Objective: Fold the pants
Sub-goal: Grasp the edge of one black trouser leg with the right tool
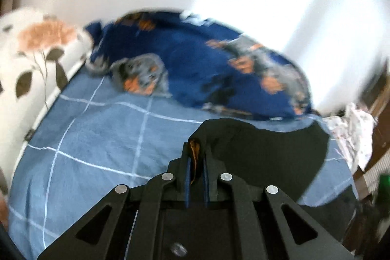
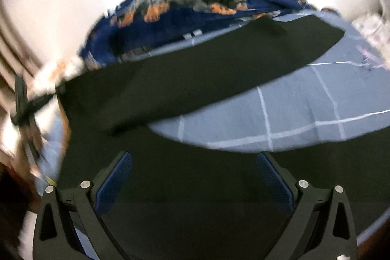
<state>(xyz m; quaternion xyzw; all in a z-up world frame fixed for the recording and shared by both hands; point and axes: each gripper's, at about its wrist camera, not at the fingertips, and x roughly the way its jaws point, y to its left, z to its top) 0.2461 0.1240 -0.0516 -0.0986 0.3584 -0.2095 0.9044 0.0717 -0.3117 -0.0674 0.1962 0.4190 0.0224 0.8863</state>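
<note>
Left tool (image 1: 197, 150): clenched on a fold of the black pants (image 1: 268, 150), which trail off to its right.
Right tool (image 2: 192, 162): released, spread above the pants (image 2: 195, 79) on the bed (image 2: 304, 113).

No legible text or labels anywhere.

Pants (image 2: 195, 79) on bed (image 1: 97, 138); blanket (image 1: 195, 60) behind, pillow (image 1: 29, 52) probably left.

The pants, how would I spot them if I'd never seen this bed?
Find the light blue checked bedsheet. In front of the dark blue dog-print blanket lie the pants, one flat plain black cloth with no pattern. The left hand-held gripper pinches one edge.
</note>
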